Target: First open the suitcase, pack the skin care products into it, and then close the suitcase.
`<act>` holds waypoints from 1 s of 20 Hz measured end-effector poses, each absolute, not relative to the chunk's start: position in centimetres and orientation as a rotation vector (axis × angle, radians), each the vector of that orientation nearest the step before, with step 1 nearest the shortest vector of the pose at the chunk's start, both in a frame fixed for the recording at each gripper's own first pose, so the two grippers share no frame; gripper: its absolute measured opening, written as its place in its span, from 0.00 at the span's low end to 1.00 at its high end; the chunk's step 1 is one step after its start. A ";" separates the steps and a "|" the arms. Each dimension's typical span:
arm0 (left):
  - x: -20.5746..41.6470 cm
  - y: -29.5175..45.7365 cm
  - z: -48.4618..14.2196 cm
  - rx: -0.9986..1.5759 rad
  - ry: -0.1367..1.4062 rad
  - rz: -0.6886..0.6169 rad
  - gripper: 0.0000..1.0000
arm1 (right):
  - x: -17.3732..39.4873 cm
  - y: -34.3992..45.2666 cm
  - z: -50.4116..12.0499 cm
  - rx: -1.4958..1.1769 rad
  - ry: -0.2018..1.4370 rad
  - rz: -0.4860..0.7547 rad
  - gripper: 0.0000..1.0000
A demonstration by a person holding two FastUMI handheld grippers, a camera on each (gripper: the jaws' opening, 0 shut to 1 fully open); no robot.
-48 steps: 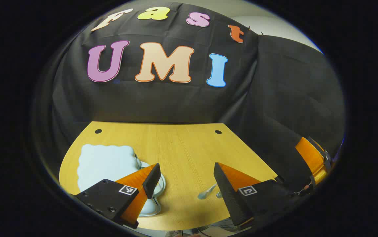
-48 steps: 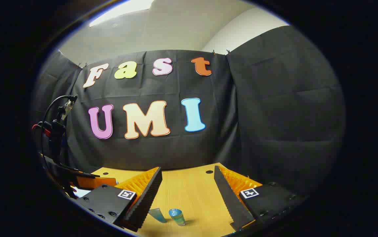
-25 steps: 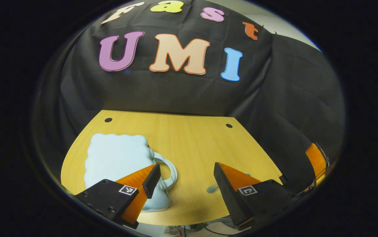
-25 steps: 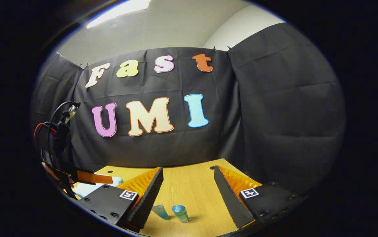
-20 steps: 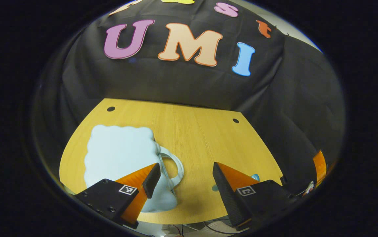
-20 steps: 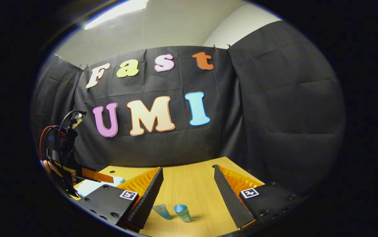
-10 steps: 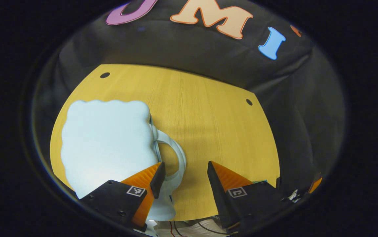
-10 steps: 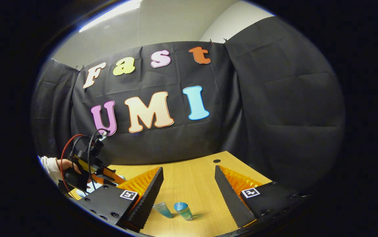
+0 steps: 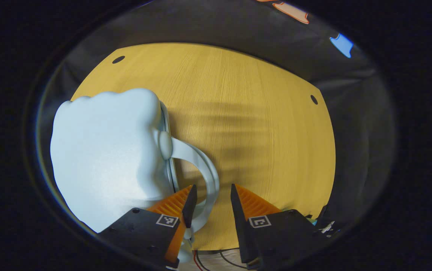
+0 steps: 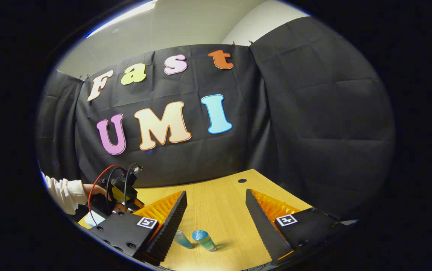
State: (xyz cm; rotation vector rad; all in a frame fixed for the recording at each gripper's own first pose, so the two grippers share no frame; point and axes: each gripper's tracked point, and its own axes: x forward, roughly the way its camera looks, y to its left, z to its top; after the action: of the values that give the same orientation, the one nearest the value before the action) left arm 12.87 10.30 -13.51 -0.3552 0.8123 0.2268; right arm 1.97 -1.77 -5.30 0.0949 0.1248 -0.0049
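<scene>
Pale-blue case (image 9: 103, 150) is lying shut as the left tool (image 9: 211, 195) is dropping, jaws narrowing around its handle (image 9: 200, 165) but not yet gripping, while the right tool (image 10: 216, 205) is hanging released over the bottles (image 10: 203, 240).

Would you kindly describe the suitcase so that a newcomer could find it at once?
Start at the yellow wooden table; on its left side lies the suitcase, pale blue and still closed. Its wavy outline and looped handle, which the left gripper straddles, set it apart from the small bottles.
</scene>
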 end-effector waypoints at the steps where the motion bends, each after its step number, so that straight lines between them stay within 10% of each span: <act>1: 13.2 10.4 -14.0 -0.353 0.831 0.233 0.49 | 2.1 -1.9 -5.4 0.096 0.127 -0.009 0.98; 20: 14.6 9.8 -17.9 -0.312 0.973 0.254 0.10 | 2.0 -3.4 -6.3 0.077 0.157 -0.048 0.98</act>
State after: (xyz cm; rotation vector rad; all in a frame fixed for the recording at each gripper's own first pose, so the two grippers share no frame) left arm 14.59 9.81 -17.91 -0.3119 0.9731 0.2537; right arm 1.96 -3.44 -6.27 0.0774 0.1567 -0.0478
